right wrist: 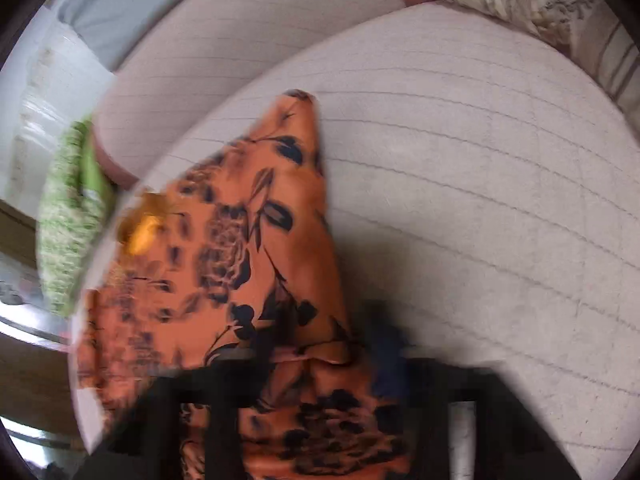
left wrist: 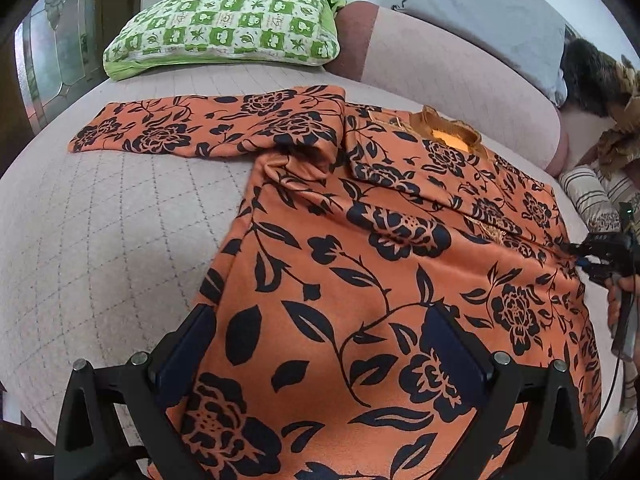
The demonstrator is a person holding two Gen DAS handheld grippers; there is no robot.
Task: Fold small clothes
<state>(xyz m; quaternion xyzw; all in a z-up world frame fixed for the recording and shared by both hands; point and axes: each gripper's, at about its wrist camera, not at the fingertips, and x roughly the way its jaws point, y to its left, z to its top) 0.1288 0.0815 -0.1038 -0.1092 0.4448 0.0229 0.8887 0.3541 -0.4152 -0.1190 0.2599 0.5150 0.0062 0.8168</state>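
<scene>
An orange garment with a black flower print lies spread on a quilted pink-grey bed, filling the centre and lower half of the left wrist view; 1 sleeve stretches toward the upper left of the frame, and the other side is folded over the chest below the neckline. The left hand-held gripper sits at the bottom of that frame with its 2 fingers standing well apart, released, over the garment's lower part, 1 finger at the cloth's left edge and 1 on the print. At the right edge of the same frame the right hand-held gripper is clenched on the garment's side edge. The right wrist view is blurred, yet it shows a fold of the orange cloth running between the dark fingers at the bottom. A green checked pillow rests at the upper left, and a striped cushion lies at the right.
</scene>
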